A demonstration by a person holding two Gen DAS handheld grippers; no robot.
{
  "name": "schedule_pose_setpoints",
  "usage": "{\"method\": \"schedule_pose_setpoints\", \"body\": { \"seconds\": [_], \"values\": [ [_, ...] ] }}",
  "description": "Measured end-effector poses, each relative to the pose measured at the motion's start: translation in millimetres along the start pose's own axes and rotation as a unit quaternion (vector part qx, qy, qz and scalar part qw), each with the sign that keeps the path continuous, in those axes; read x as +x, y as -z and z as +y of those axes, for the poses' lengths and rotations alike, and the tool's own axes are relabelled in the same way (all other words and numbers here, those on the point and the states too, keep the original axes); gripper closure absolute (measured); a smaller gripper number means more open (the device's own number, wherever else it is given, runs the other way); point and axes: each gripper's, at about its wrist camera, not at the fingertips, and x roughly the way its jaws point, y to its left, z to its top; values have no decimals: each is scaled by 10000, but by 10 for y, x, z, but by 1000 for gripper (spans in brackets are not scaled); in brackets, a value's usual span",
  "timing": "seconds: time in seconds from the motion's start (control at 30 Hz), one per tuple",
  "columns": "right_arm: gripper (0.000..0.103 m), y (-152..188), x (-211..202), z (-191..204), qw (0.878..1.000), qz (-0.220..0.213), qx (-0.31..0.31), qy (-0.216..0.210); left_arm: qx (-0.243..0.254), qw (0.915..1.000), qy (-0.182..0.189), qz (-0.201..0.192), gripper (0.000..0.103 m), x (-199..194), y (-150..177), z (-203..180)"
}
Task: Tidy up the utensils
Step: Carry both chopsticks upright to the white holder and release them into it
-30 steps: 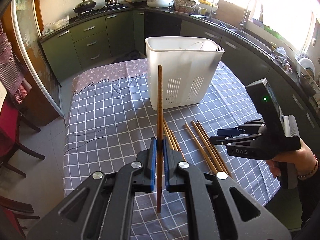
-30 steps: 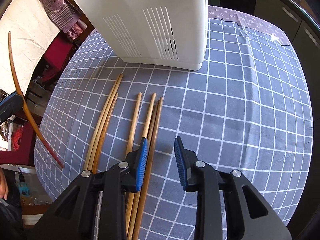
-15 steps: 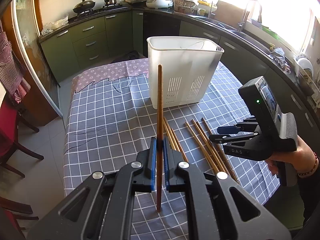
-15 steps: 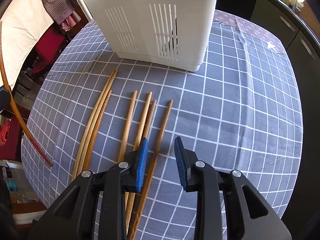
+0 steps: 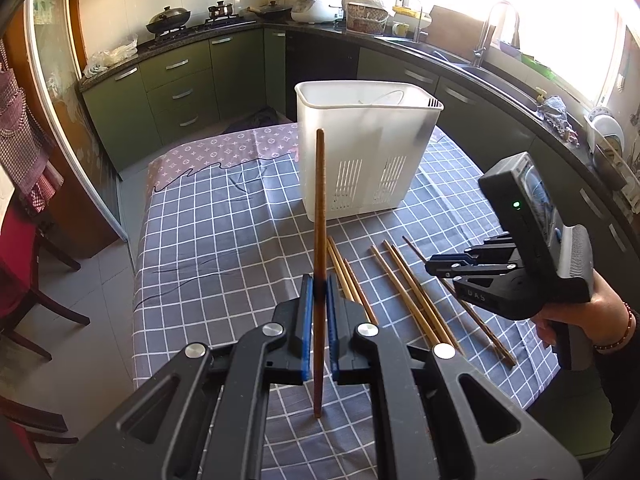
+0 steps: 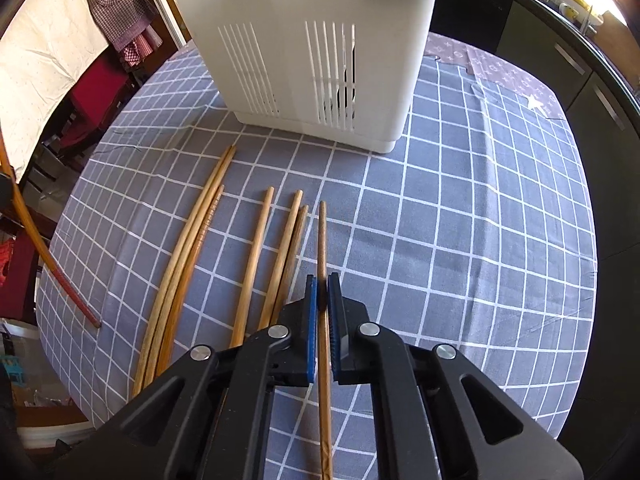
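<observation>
The only writing legible anywhere is "UAS" moulded on the side of the right gripper (image 5: 434, 270), seen from the left wrist view; the cloth (image 5: 208, 240) beyond the grid carries a monogram print whose marks cannot be read.

Going left to right in the left wrist view: bare checked cloth runs out to the table's left edge, with dark chairs (image 5: 24, 300) close beside it, so that side of the table lies open. The left gripper (image 5: 319, 292) is clamped on a dark chopstick (image 5: 320, 200), which stands nearly upright between the blue pads. The white caddy (image 5: 366, 160) stands behind it, near the far end of the grid, its slotted wall facing the camera. To the right, loose chopsticks (image 5: 400, 280) lie in a row on the cloth, running toward the near edge. A hand (image 5: 592, 312) with a bead bracelet holds the right gripper above them.

In the right wrist view, three pale sticks (image 6: 188, 248) lie bunched on the left, then one alone, then a touching pair (image 6: 288, 248). The right gripper (image 6: 322, 300) is closed on the rightmost chopstick (image 6: 322, 240), which points at the caddy (image 6: 320, 60). Right of it, the cloth (image 6: 480, 240) is bare to the table's rim.
</observation>
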Motion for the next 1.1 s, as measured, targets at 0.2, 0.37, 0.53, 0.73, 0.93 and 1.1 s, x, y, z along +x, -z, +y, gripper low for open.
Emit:
{"method": "schedule_pose_setpoints", "body": {
  "seconds": [0.2, 0.37, 0.53, 0.73, 0.93, 1.1],
  "values": [
    [97, 82, -695, -71, 9962, -847, 44, -170, -11, 9999, -11, -102, 96, -107, 0, 19],
    [97, 260, -1348, -105, 9863, -1632, 50, -242, 22, 9998, -60, -196, 96, -201, 6, 19],
    [97, 450, -1576, -82, 9821, -1867, 51, -239, 55, 9996, -95, -252, 96, -272, 20, -8],
    [97, 671, -1780, -81, 9764, -2145, 102, -253, 109, 9994, -123, -311, 96, -380, 69, -43],
    [97, 788, -1872, -91, 9737, -2266, 105, -234, 169, 9991, -158, -346, 96, -451, 84, -92],
    [97, 797, -1876, -105, 9730, -2291, 119, -236, 180, 9991, -159, -344, 96, -462, 82, -114]
  ]
}}
